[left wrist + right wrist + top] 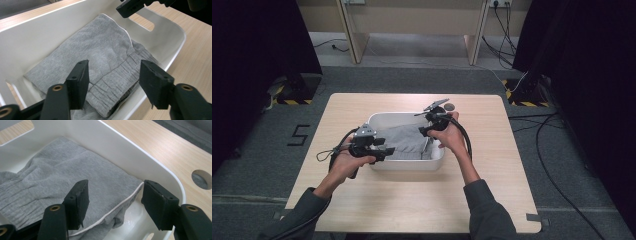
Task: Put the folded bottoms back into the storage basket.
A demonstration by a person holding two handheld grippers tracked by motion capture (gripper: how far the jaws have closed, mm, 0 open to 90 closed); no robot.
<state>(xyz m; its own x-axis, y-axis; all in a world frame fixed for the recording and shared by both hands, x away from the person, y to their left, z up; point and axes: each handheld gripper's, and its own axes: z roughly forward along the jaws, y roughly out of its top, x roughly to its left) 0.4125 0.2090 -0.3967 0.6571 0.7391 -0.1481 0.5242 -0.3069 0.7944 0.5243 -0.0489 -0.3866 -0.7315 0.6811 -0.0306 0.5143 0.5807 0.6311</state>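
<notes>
Grey garment (100, 60): soft knit cloth with a ribbed band and a thin white trim line, lying folded flat inside the white tub, free of both grippers
White tub (377, 120): plastic, rounded corners, slot handles in its end walls; it sits near the middle of the surface, a little toward the far edge
Surface (412, 200): pale wood, with a round hole (450, 106) close to its far edge, just beyond the tub
Left gripper (382, 149): held over the tub's left end; fingers (78, 82) spread apart above the ribbed band, nothing pinched
Right gripper (426, 131): held over the tub's right end; fingers (77, 201) spread apart above the trimmed edge of the cloth, nothing pinched
</notes>
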